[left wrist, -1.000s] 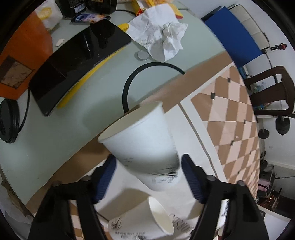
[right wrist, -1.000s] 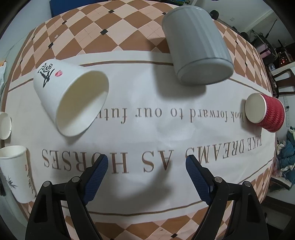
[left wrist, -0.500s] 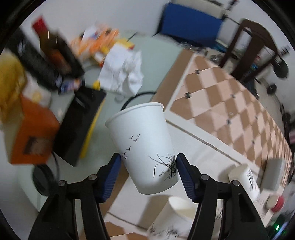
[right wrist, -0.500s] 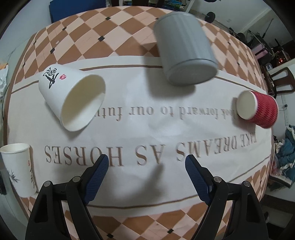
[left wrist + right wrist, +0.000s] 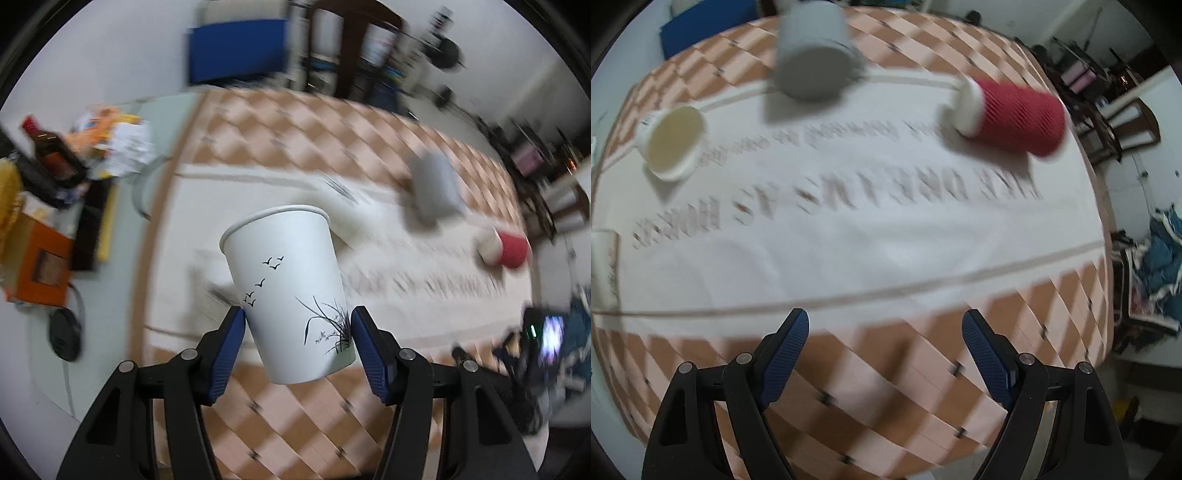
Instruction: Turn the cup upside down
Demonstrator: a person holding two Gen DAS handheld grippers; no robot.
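Observation:
My left gripper is shut on a white paper cup printed with birds and grass, held in the air above the table, mouth pointing away and up. My right gripper is open and empty above the near checkered edge of the cloth. On the white band of the tablecloth lie a red ribbed cup on its side, a grey cup and a white paper cup on its side. Another white cup stands at the left edge. The red cup and the grey cup also show in the left wrist view.
Left of the cloth in the left wrist view are an orange box, a dark bottle, crumpled paper and a black round object. A blue panel and a wooden chair stand beyond the table. Clothes lie to the right.
My left gripper has lifted and turned the bird cup, swinging to face across the table. My right gripper has pulled back toward the near edge and swung right; the red cup looms larger.

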